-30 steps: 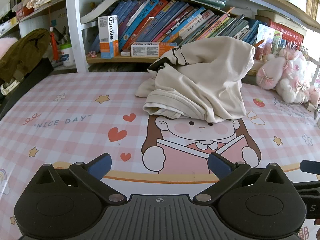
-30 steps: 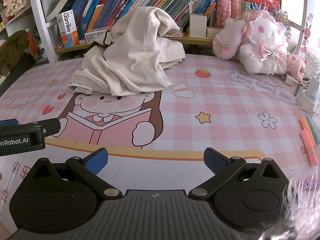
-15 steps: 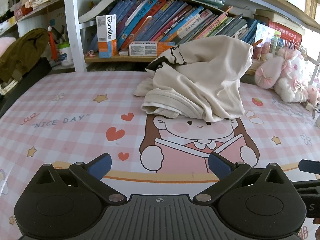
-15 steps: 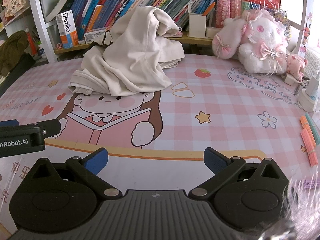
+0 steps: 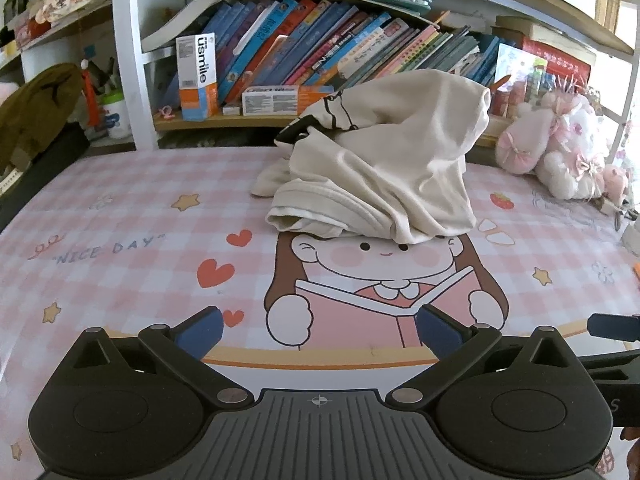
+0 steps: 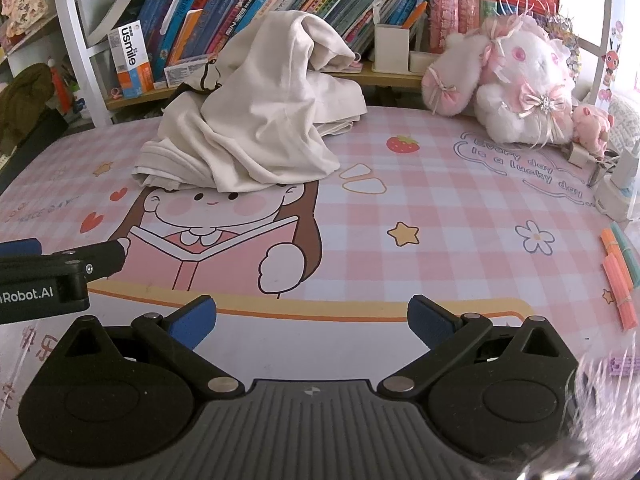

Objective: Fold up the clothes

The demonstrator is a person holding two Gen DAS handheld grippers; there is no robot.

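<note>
Your left gripper [image 5: 318, 330] hangs low over the near edge of the pink checked cartoon-print table mat [image 5: 120, 264], its blue-padded fingers [image 5: 200, 330] spread wide with nothing between them. Your right gripper [image 6: 312, 318] sits just beside it on the right, at the same low height, its blue pads [image 6: 430, 320] equally far apart and empty; the left one's black finger pokes into its view from the left. Directly ahead of both, between the fingers, lies the printed girl reading a pink book [image 5: 384, 280], flat on the mat.

Beyond her head, well apart from either gripper, the crumpled cream cotton garment with a black-trimmed edge [image 5: 384, 168] stands heaped in a tall peak, its ribbed hem spilling toward you on the left side. From the right gripper it lies ahead and to the left [image 6: 260, 120].

Off to the right of your right gripper, orange and teal paper strips [image 6: 618, 264] lie at the mat's edge. Farther back on that side sits a fluffy white-and-pink plush rabbit [image 6: 516, 84]. Behind the garment, a white-framed shelf of leaning colourful books [image 5: 320, 52] closes the scene.
</note>
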